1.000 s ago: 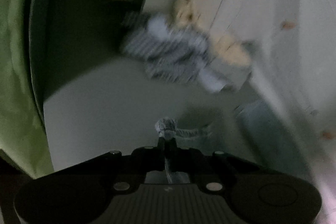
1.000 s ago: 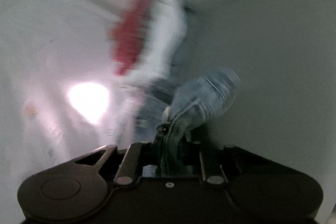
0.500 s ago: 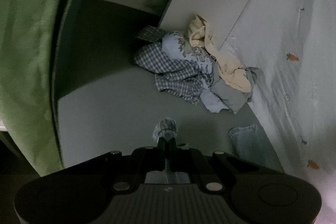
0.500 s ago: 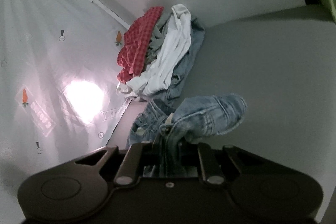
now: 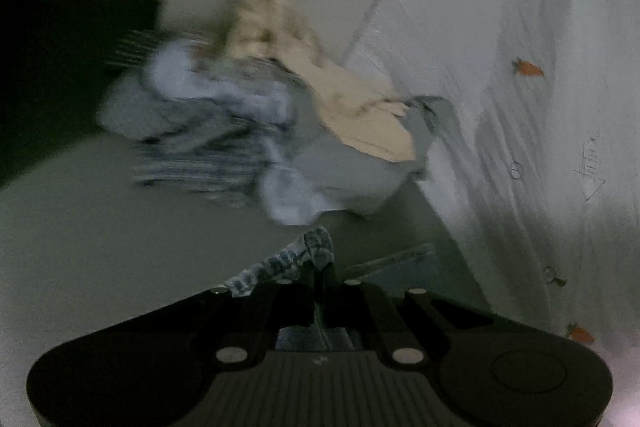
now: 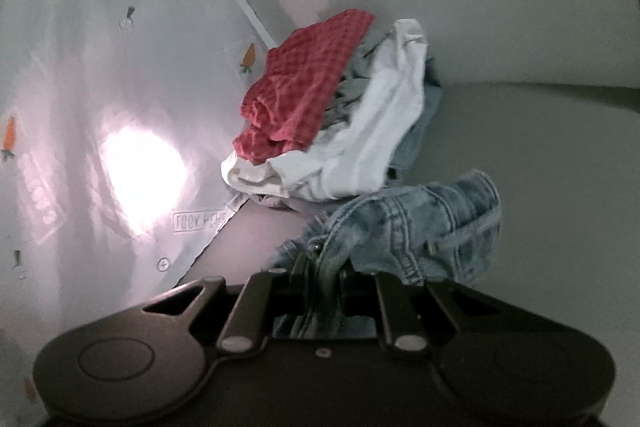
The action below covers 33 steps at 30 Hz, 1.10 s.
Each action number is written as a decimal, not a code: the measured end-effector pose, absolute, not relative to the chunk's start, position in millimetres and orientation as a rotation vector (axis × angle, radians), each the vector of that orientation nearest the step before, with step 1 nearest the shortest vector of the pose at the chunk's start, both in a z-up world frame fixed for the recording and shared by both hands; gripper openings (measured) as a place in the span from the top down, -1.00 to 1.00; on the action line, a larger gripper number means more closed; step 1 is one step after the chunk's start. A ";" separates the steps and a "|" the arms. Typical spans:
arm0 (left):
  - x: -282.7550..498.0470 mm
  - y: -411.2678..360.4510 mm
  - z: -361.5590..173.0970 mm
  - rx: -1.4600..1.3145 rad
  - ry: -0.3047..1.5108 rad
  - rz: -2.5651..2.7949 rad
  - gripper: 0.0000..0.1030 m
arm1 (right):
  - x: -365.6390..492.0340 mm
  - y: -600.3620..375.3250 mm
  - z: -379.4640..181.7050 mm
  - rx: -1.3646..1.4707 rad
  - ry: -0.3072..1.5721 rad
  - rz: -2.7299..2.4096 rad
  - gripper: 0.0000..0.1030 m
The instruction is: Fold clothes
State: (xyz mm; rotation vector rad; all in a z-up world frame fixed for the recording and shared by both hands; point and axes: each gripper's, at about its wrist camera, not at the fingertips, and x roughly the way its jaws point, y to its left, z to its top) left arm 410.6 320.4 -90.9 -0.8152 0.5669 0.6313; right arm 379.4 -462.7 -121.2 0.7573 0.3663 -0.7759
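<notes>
**Right wrist view: both grippers pinch faded denim over a grey counter**

Right wrist view, lower centre: the right gripper (image 6: 322,269) has its black fingers (image 6: 298,273) pressed onto a bunched fold of the light blue denim garment (image 6: 420,223), whose stitched seams and frayed edge bulge to the right of the fingers, above the plain grey counter (image 6: 540,155). Beyond it, at frame centre, a heap lies against the pale wall: a red checked cloth (image 6: 308,83) on top at the left, a white garment (image 6: 376,131) draped down the right, grey fabric showing between them. A translucent plastic sheet printed with small orange carrots (image 6: 100,67) fills the left side, with a bright glare patch on it.

Left wrist view, blurred and dim: the left gripper (image 5: 318,269), at lower centre, has its fingers (image 5: 308,277) pressed together on a small tuft of the same washed blue denim, which pokes up and trails to the left. At upper centre sits a second pile (image 5: 256,115): a cream cloth (image 5: 352,107) on top, blue-and-white patterned and checked pieces at the left, a grey piece at the right. The carrot-printed sheet covers the right side of this frame.
</notes>
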 end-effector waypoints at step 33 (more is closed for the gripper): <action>586.4 183.3 -212.5 -0.088 0.983 0.212 -1.00 | 474.6 -316.1 -175.2 -0.152 0.761 -0.703 -0.92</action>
